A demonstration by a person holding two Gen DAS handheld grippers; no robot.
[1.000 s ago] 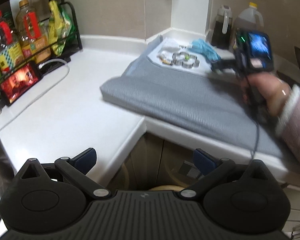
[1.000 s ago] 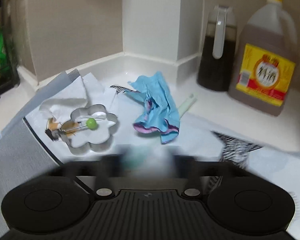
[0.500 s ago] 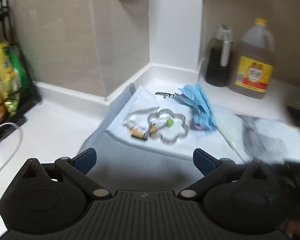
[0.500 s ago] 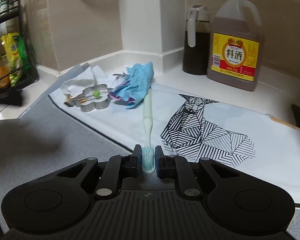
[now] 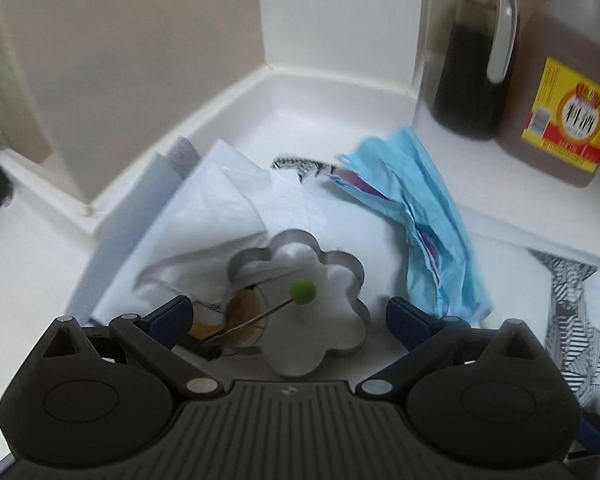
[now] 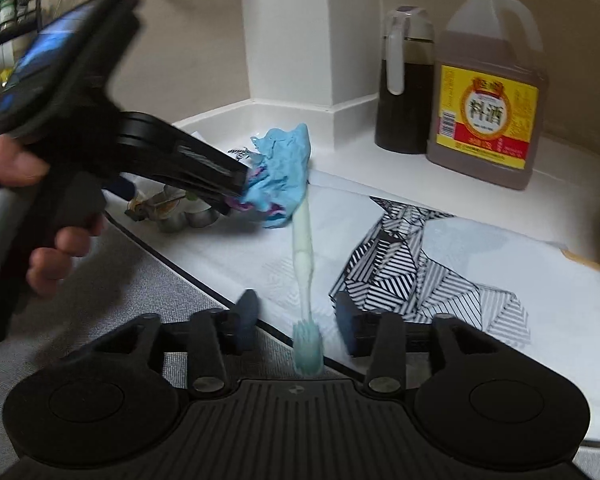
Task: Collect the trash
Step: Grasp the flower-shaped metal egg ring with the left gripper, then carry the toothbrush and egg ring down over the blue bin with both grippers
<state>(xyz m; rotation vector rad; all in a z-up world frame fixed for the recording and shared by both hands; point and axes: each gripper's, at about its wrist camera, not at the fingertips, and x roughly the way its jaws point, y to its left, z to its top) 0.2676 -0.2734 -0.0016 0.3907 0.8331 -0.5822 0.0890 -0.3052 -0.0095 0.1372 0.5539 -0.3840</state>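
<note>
**Toothbrush let go, left gripper reaching the corner litter**

The landmark here is the flower-shaped metal cutter [image 5: 300, 308] lying on the white printed sheet [image 6: 480, 264]. The left gripper [image 5: 288, 320] hangs right over it with both blue pads wide apart and nothing pressed between them; the cutter and its green-tipped pin [image 5: 302, 291] sit in the gap. The crumpled blue paper [image 5: 432, 216] lies just right of the cutter, the white tissue [image 5: 224, 208] just behind and left of it, and a brown scrap [image 5: 242, 308] at its near left edge.

The right gripper [image 6: 296, 320] is opening. The toothbrush [image 6: 306, 264] lies between its 2 pads, bristle end nearest, untouched by either, its far tip against the blue paper.

Risks, as I judge them: closing the left gripper here would take the cutter, not trash. Dragging the blue paper could shift the toothbrush. The 2 grippers are close, so a clash is possible.
</note>
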